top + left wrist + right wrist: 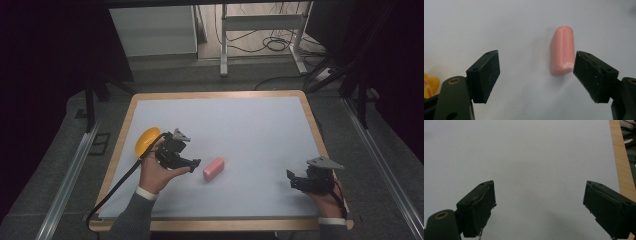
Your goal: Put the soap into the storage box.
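Note:
A pink rounded block (213,168) lies on the white sheet (240,130), left of centre. My left gripper (194,162) is open just to its left, jaws pointing at it. In the left gripper view the pink block (562,51) lies on the sheet ahead of the open left gripper (536,75), closer to the jaw on the right and apart from both. A yellow object (146,139) sits behind my left hand; a bit of the yellow object (429,85) shows at the left edge. My right gripper (294,179) rests open near the front right, and the right gripper (539,207) has nothing between its jaws.
The wooden table edge (312,117) frames the sheet, and the table edge (622,162) shows at the right in the right gripper view. A black cable (115,187) trails from the left gripper off the front left. A white frame (260,30) and cables stand on the floor beyond.

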Motion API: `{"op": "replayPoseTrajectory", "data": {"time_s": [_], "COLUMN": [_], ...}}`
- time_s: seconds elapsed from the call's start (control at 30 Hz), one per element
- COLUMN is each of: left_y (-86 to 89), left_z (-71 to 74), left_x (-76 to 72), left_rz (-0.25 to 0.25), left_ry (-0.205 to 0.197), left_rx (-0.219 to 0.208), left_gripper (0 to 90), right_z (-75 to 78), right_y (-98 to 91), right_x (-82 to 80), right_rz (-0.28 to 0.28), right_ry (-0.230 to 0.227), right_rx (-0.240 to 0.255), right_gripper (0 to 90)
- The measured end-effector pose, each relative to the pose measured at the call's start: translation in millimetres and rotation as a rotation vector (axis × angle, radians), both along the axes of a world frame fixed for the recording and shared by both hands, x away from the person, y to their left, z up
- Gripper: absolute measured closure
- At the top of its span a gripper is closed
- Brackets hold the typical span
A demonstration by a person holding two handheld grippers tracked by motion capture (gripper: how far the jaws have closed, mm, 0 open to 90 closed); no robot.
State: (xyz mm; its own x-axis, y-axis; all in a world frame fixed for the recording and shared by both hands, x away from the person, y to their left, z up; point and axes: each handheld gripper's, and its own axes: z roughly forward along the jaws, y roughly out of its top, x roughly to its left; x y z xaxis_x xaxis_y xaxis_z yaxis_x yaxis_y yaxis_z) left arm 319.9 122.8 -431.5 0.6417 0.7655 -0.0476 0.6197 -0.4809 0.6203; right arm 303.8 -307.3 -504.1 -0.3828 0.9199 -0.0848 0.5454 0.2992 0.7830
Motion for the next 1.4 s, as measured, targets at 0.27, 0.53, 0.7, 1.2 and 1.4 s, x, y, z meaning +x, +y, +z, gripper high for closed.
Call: {"op": "replayPoseTrajectory", "data": {"time_s": [0.27,0.53,0.7,1.2,1.4], "left_y": [-8.5,-15.7,-33.1,-55.6,-59.2], "left_z": [-9.4,-13.3,-14.4,-25.2,-33.2], "left_x": [4.9,4.8,3.1,6.5,13.2], "left_rz": [-0.008,-0.013,-0.049,-0.077,-0.067], "left_ry": [0.034,0.045,0.05,0.085,0.123], "left_rx": [0.003,-0.004,0.008,0.023,0.038], "left_gripper": [21.5,21.8,22.3,26.2,27.7], "right_z": [0.0,-0.6,-1.3,-0.4,-0.9], "right_y": [-1.5,-0.6,1.3,-1.1,-0.2], "right_x": [0.1,-0.2,0.1,-0.4,-0.2], "right_rz": [-0.003,0.008,0.015,0.009,0.008], "right_ry": [0.002,0.0,-0.002,-0.006,-0.004], "right_rx": [0.001,0.0,-0.007,-0.013,-0.016], "right_gripper": [10.6,10.6,10.6,10.6,10.6]}}
